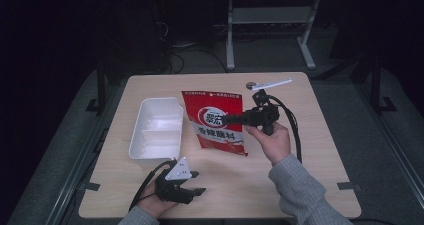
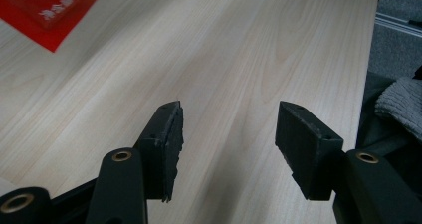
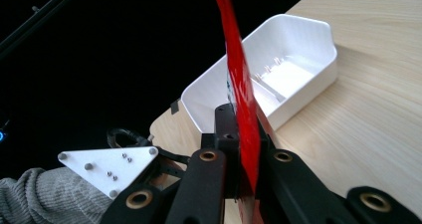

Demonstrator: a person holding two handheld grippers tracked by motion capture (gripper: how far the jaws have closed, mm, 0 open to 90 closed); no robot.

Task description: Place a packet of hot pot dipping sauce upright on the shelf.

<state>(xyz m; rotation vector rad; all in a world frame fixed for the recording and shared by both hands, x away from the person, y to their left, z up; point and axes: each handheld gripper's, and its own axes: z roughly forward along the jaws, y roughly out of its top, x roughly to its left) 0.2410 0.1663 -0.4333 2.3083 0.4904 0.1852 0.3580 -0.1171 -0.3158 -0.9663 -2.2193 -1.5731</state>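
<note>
desk [image 1: 310, 155]: light wood grain | white divided bin [image 1: 156, 130]: left of centre, open side up | white strip [image 1: 272, 84] and small round dark thing [image 1: 250, 85]: far edge

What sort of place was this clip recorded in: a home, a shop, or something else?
Most likely a lab or recording workspace, not a home. A bare wooden table stands on grey floor matting in a dark room, cables and a white metal frame sit behind it, and a person works a red seasoning pouch with handheld grippers.
</note>
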